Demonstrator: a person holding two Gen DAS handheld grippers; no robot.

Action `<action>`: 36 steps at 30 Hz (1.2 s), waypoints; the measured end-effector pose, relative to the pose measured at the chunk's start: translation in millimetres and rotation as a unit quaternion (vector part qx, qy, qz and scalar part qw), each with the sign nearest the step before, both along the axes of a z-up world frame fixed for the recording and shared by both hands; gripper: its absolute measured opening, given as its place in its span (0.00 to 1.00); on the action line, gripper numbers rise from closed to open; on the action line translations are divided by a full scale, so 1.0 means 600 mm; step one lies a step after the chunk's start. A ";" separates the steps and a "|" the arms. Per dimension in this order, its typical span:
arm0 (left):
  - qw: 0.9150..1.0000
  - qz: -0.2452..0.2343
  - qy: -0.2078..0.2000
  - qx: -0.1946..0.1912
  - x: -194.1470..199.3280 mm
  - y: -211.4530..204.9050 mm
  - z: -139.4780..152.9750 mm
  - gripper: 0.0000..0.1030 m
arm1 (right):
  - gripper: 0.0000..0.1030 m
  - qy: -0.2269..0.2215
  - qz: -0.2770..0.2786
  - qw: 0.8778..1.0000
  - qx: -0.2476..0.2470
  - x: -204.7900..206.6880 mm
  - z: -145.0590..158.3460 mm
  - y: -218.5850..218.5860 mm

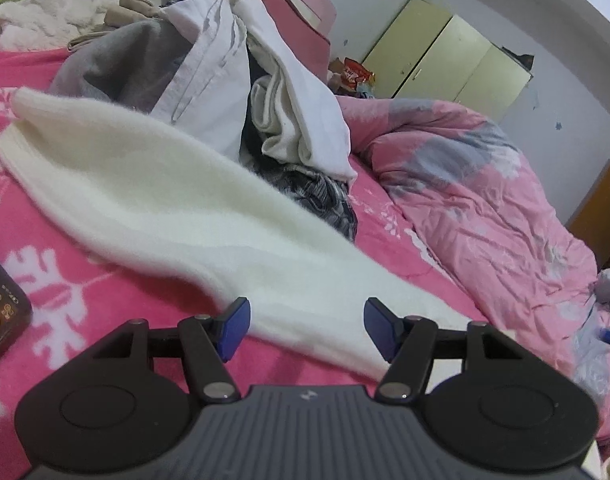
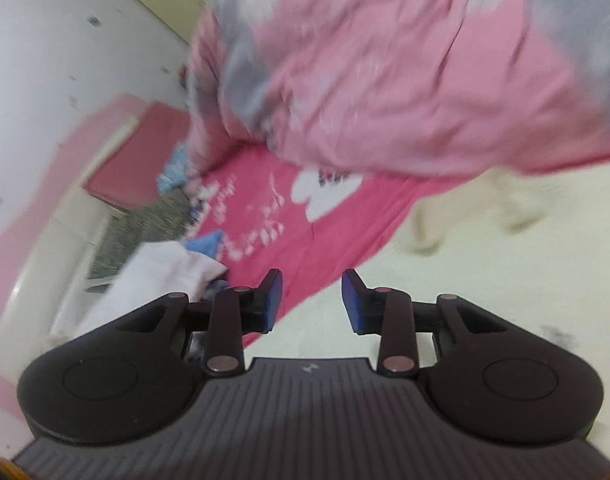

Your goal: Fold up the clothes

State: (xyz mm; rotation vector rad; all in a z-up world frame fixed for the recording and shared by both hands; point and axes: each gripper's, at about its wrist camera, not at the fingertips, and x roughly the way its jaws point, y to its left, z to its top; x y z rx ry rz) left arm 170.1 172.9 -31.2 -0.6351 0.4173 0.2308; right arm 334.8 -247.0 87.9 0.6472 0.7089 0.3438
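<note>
While the fluffy cream knit garment [image 1: 153, 196] lies stretched across the pink patterned bed [image 1: 65, 280], left tool [image 1: 307, 328] gapes wide above its end, empty; right tool [image 2: 311, 300] half-spread, empty too.

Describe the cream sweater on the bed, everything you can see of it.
The cream sweater looks like soft, fuzzy knit. It lies stretched across the pink bedsheet, one rounded end far left, the other running under the open left gripper. Its far edge meets the clothes pile. Nothing grips it.
</note>
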 end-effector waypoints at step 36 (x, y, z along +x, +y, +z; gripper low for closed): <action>0.895 -0.314 0.119 0.294 -0.419 -0.205 -0.014 0.67 | 0.43 -0.093 0.002 0.968 -0.233 -0.678 -0.236 -0.093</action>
